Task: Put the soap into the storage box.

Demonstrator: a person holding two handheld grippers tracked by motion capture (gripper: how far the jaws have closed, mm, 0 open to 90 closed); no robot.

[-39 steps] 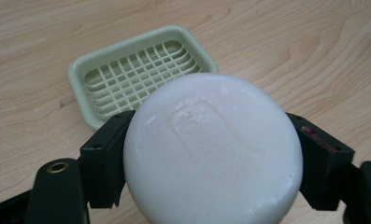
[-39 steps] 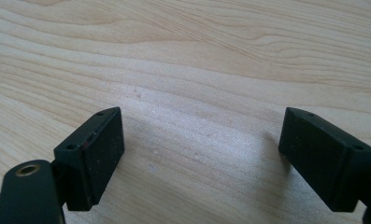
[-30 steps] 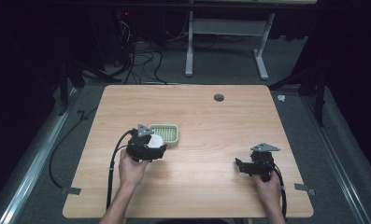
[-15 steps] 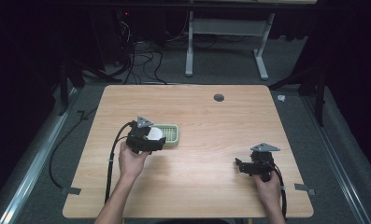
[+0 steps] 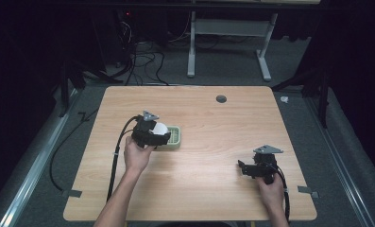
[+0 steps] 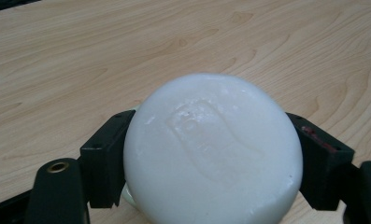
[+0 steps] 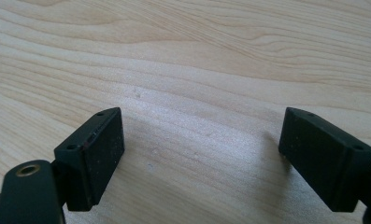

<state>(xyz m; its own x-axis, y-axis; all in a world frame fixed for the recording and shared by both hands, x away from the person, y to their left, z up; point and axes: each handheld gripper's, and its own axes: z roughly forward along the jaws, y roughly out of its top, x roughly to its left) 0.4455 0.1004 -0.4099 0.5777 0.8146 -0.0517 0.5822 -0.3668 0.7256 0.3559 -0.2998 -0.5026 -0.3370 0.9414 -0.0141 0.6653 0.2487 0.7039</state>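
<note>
A round white bar of soap [image 6: 213, 149] with a stamped mark is clamped between the two black jaws of my left gripper [image 6: 211, 158]. From the high view, that left gripper [image 5: 159, 132] holds the soap [image 5: 160, 128] just over the left end of a small pale green slatted tray [image 5: 174, 137]. My right gripper [image 5: 244, 168] rests low on the wooden table [image 5: 208, 113] at the right front. In the right gripper view its jaws [image 7: 202, 158] stand wide apart, with bare wood between them.
A dark round grommet hole [image 5: 221, 99] sits near the table's far edge. Cables trail from both grippers off the front edge. Table legs and loose wires [image 5: 142, 56] lie on the dark floor beyond.
The left gripper has carried the soap up and away from me, further over the green tray. The right gripper has stayed put.
</note>
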